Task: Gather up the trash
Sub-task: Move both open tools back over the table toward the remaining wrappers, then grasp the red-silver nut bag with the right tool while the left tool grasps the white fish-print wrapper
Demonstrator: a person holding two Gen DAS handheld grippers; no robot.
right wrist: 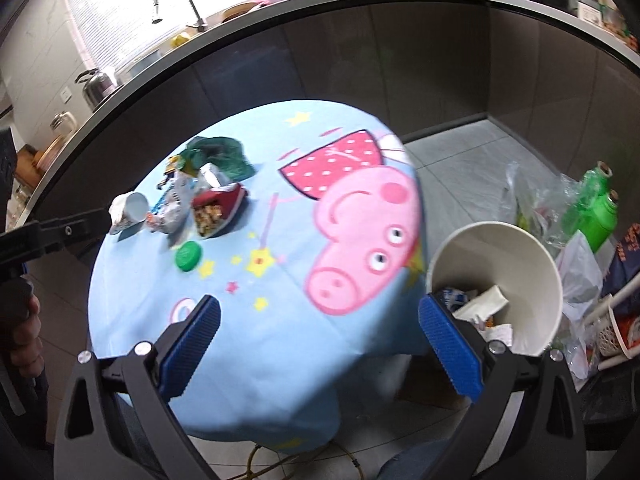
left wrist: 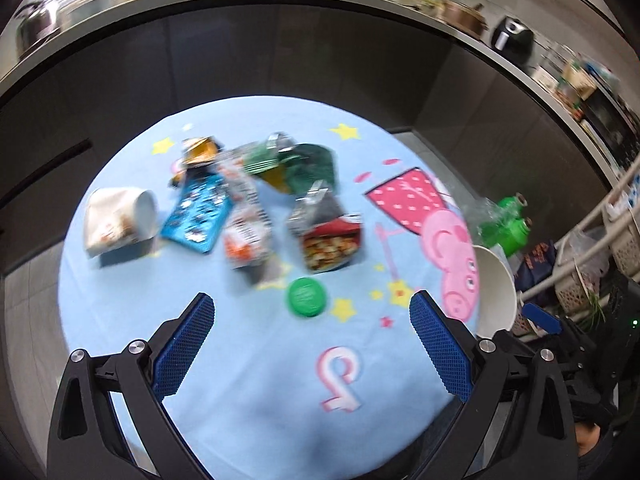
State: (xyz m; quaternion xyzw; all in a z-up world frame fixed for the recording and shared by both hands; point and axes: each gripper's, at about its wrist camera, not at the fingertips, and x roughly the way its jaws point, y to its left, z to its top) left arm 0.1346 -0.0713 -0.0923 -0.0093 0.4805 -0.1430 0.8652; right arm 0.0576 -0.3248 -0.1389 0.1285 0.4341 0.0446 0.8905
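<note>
While the white paper bucket (right wrist: 496, 280) at the right edge of the table already holds a few crumpled scraps of paper and wrapper, most of the trash is not yet collected, so I judge the job early to middling at best. My left gripper (left wrist: 312, 332) hangs above the near side of the blue cartoon tablecloth (left wrist: 248, 380) with its blue pads spread wide and nothing between them; my right gripper (right wrist: 320, 340) is likewise wide apart and empty, its right finger close against the bucket's near wall, though I cannot tell whether it touches. Left to gather, as far as I can see: a tipped white paper cup (left wrist: 120, 220) at the far left of the pile, a blue foil wrapper (left wrist: 198, 216) beside it, an orange-and-white packet (left wrist: 244, 228), a red snack bag (left wrist: 328, 244) showing food print, a dark green bag (left wrist: 312, 164) behind, a yellow-orange wrapper (left wrist: 200, 148) at the back, and 1 green lid (left wrist: 306, 296) lying alone nearest my left fingers. The view is blurred, so small pieces may escape me. Off the table to the right stand 2 green bottles (right wrist: 596, 208) amid plastic bags; whether those count as trash I cannot say. The lid looks the easiest next pick.
</note>
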